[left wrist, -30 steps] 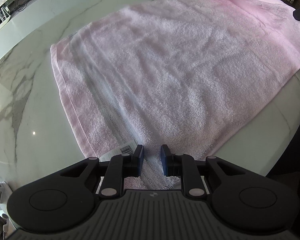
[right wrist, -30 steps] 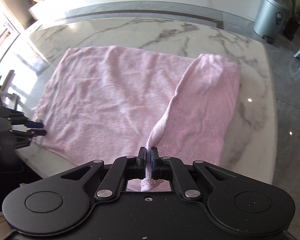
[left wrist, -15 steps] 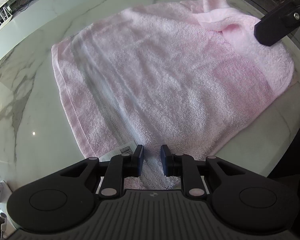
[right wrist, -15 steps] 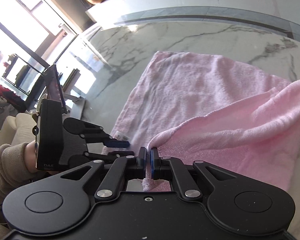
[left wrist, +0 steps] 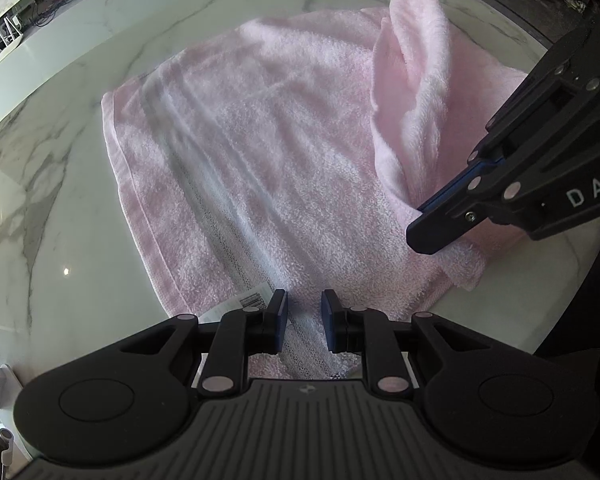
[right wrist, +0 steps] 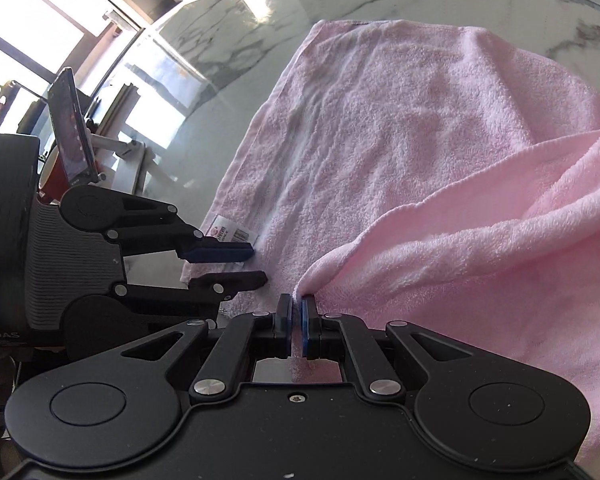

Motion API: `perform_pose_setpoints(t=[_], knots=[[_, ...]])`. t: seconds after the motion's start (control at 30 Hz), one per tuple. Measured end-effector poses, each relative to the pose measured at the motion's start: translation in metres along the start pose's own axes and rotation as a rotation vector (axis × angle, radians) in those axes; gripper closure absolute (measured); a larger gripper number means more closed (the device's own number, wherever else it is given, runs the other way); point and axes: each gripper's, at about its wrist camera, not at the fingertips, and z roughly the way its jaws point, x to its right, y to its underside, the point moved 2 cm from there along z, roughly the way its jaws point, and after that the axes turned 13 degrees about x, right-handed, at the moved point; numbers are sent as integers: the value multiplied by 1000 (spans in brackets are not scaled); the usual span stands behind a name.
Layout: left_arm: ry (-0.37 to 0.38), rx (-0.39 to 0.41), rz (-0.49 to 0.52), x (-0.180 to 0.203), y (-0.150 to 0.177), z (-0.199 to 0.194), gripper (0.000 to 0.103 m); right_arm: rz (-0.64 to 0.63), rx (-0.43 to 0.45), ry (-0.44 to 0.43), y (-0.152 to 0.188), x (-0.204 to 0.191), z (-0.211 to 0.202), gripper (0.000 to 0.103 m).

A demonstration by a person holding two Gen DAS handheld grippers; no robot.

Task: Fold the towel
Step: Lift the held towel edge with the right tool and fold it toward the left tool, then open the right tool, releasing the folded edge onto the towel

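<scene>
A pink towel [left wrist: 268, 152] lies on a white marble table [left wrist: 60, 208]. My left gripper [left wrist: 304, 316] is open, its fingers astride the towel's near corner by the white label [left wrist: 252, 302]. My right gripper [right wrist: 296, 312] is shut on the towel's other corner [right wrist: 312, 276] and has carried it over the flat part [right wrist: 380, 128], so a raised fold [left wrist: 416, 80] stands up. In the left wrist view the right gripper [left wrist: 424, 220] comes in from the right. In the right wrist view the left gripper [right wrist: 256, 264] is just left of the held corner.
The table's near edge [left wrist: 540, 280] runs on the right of the left wrist view. A phone on a stand [right wrist: 70, 128] and bright windows [right wrist: 40, 32] lie beyond the table's left side. A counter [left wrist: 20, 32] runs behind the table.
My right gripper has carried the held corner across the towel toward the left gripper, folding the towel over itself. The left gripper has stayed open at its corner.
</scene>
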Motion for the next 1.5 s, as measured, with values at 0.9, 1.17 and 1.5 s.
perform_pose_setpoints(t=[0.9,1.17,1.5], knots=[[31,42,-27,-4,-9,-15,85,-21,94,131,23,3,-48,72],[124,38,-76,10,-15,-22,79,47,83,217,64,32,-72,72],[181,37,-144,20,-25,-25,61,73,52,248,109,40,-79,70]])
